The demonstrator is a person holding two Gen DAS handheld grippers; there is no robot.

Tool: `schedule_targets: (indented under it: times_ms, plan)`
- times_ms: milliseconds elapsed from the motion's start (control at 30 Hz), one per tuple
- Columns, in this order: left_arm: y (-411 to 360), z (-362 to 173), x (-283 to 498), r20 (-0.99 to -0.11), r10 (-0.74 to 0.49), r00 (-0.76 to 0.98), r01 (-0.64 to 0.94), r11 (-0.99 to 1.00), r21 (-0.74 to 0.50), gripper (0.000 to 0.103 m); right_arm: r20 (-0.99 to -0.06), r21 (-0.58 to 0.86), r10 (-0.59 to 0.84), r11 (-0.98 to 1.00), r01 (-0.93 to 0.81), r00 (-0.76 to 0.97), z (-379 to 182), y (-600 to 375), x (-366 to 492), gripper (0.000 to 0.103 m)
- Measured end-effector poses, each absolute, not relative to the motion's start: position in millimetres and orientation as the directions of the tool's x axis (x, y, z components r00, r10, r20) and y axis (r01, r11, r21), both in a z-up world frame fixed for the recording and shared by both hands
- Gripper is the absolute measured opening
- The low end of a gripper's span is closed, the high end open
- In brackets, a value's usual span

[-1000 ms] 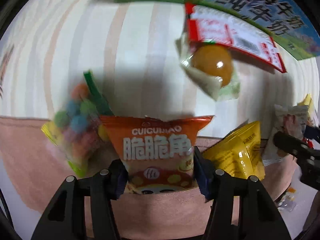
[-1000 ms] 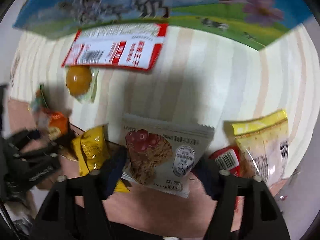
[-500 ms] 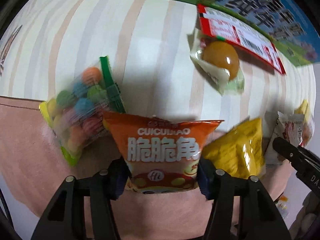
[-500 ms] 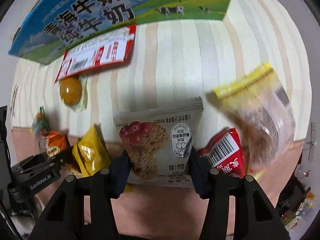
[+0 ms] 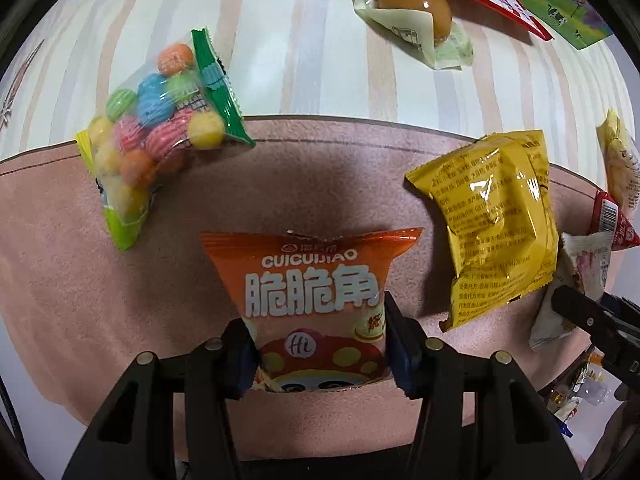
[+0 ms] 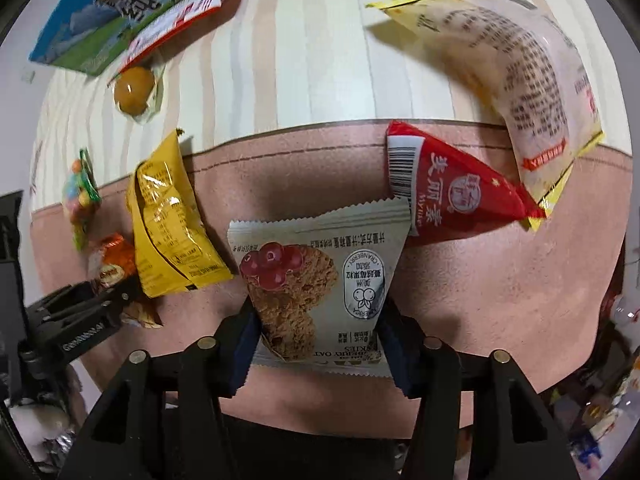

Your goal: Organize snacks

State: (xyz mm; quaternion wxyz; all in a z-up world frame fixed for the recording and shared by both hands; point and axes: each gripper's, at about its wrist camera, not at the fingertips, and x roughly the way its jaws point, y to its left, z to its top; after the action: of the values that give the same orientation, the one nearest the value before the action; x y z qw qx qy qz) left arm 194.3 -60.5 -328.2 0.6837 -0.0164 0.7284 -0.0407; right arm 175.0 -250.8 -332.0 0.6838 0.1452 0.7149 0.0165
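Only my right cam shows the red triangular packet point(image 6: 452, 196) and the big pale bag with yellow edges point(image 6: 520, 76); my left cam gets the gumball bag point(image 5: 156, 128) up close. My left gripper point(image 5: 318, 356) is clamped on the orange CUICUIJIAO chip bag point(image 5: 316, 292), standing upright, top edge pointing away. My right gripper point(image 6: 316, 344) pinches the cranberry oat cookie packet point(image 6: 320, 276) by its sides, print upside down. Both packs have come back over the pink mat point(image 5: 60, 260) since half a second ago.

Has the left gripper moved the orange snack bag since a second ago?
Yes. The orange snack bag has pulled back from the striped cloth, now wholly over the pink mat.
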Motion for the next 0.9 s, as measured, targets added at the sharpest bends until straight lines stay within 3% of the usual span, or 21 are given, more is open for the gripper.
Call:
schedule_targets:
  times_ms: [233, 300, 467, 700, 900]
  plan:
    - [-59.8, -326.8, 189.2, -0.996, -0.071, -0.048, 0.032, 0.997, -0.073, 0.049, -0.982, 0.180, 0.188, 0.965, 0.192, -0.020, -336.6, -245.3, 172.7, 0.068]
    - [-64.9, -325.4, 190.5, -0.997, -0.071, -0.041, 0.042, 0.996, -0.073, 0.047, -0.988, 0.152, 0.156, 0.968, 0.199, -0.002, -337.2, -243.9, 170.2, 0.059]
    - [-66.9, -280.8, 186.1, -0.993, -0.119, -0.017, 0.055, 0.991, -0.119, 0.047, -0.981, 0.195, 0.191, 0.961, 0.195, 0.038, -326.1, -232.2, 172.8, 0.056]
    - [-71.7, -179.3, 213.5, -0.964, -0.231, 0.129, 0.098, 0.971, -0.220, 0.047, -0.922, 0.364, 0.332, 0.918, 0.155, 0.199, -231.0, -246.6, 194.8, 0.056]
    - [-75.2, -102.3, 293.3, -0.916, -0.317, 0.245, 0.111, 0.948, -0.299, 0.047, -0.875, 0.383, 0.334, 0.920, 0.080, 0.351, -139.2, -263.9, 293.0, 0.056]
